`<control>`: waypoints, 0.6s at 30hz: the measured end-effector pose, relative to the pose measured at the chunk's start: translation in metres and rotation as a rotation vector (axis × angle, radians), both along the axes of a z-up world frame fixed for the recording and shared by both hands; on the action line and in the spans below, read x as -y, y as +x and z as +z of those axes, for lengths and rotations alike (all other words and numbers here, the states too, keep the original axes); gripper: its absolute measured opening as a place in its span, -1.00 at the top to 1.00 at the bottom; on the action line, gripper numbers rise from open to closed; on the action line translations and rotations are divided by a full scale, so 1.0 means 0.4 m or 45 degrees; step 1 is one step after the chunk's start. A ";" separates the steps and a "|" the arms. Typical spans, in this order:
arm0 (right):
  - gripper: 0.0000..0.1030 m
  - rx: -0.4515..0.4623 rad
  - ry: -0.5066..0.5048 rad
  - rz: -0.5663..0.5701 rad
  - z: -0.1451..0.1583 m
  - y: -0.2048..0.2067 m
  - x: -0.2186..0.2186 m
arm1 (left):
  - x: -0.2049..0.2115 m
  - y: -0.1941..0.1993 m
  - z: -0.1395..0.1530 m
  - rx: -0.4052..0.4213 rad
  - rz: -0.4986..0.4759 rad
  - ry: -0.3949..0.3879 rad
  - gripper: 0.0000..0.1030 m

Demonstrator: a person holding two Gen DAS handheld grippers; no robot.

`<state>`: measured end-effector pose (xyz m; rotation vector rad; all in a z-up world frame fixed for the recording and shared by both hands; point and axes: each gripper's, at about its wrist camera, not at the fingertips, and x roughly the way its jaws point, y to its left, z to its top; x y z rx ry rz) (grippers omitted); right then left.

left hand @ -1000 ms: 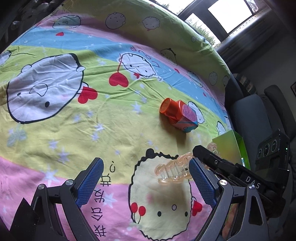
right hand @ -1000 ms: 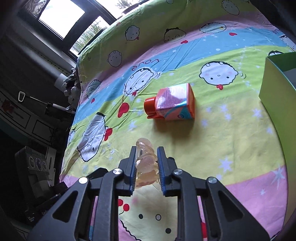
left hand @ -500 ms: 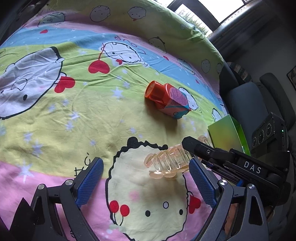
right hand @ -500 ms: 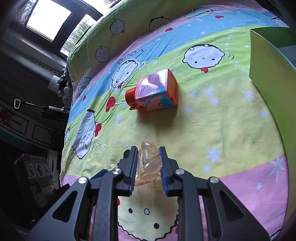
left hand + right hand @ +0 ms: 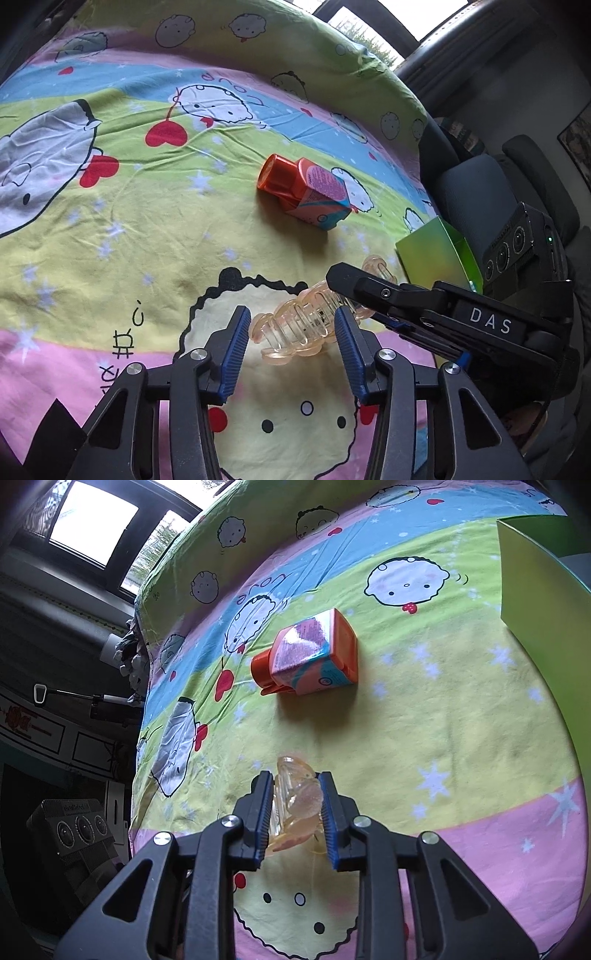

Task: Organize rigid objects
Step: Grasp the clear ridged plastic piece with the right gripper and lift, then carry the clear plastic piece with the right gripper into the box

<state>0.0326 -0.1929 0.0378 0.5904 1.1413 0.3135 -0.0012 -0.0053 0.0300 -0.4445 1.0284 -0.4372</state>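
We hold the clear, ribbed plastic hair clip (image 5: 310, 321) in our right claw (image 5: 295, 812), its blue pads pressed against both sides of the clip just above a bedsheet (image 5: 147, 229) printed with cartoon faces, hearts and stars. In the left wrist view the right claw reaches in from the right, its black fingers clamped on the far end of the clip. Our left claw (image 5: 293, 350) is closing around the near end of the same clip: the clip sits between its two blue pads, the right pad at the clip's edge, the left pad just beside it with a sliver of gap showing, so it is not yet pressing on both sides. Farther up the bed lies an orange bottle (image 5: 303, 192) on its side, its cap pointing away from a green box (image 5: 546, 602) that stands open at the right edge of the bed. The bottle is well apart from the clip and from the box.
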 end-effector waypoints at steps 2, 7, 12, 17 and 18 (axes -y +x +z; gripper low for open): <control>0.49 0.000 0.001 0.002 0.003 -0.002 0.001 | 0.001 -0.005 0.006 0.008 0.004 0.008 0.10; 0.49 0.022 0.016 -0.011 0.025 -0.003 0.006 | 0.007 -0.009 0.044 0.069 0.026 0.021 0.10; 0.49 0.086 0.037 -0.030 0.067 -0.009 0.035 | 0.029 -0.003 0.086 0.118 0.016 0.014 0.10; 0.49 0.166 0.031 -0.098 0.117 -0.023 0.086 | 0.089 0.010 0.139 0.166 0.008 0.025 0.10; 0.49 0.184 0.028 -0.120 0.129 -0.028 0.102 | 0.107 0.013 0.152 0.184 -0.007 0.030 0.10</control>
